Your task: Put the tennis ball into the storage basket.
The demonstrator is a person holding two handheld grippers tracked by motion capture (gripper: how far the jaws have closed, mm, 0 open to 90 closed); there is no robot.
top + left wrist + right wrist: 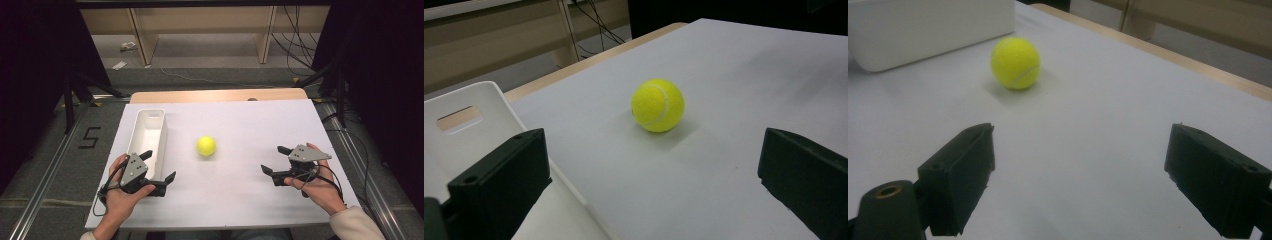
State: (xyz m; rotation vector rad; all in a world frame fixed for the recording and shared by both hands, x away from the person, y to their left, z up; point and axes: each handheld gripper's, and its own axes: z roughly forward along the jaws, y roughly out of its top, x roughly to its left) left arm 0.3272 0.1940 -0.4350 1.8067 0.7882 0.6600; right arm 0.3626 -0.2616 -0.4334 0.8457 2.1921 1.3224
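High view: we see a fuzzy yellow-green tennis ball (206, 146) lying free on the white-covered table (240, 200), about midway between the two tools and a little farther out. Just to its left sits a long white plastic bin (148, 136), not touching it. The left gripper (159, 165) is held at the bin's near end, jaws spread wide with nothing between them. The right gripper (273, 161) hovers near the table's right side, well apart from the ball — its jaws are also spread and hold nothing.

Left gripper view: we see both black jaws far apart, ball (658, 105) ahead between them but clear of both; the bin's white wall (479, 120) with a handle slot lies behind the left-hand jaw.

Right gripper view: jaws wide apart over bare table — ball (1015, 63) ahead toward the left, near the bin's side (928, 30).
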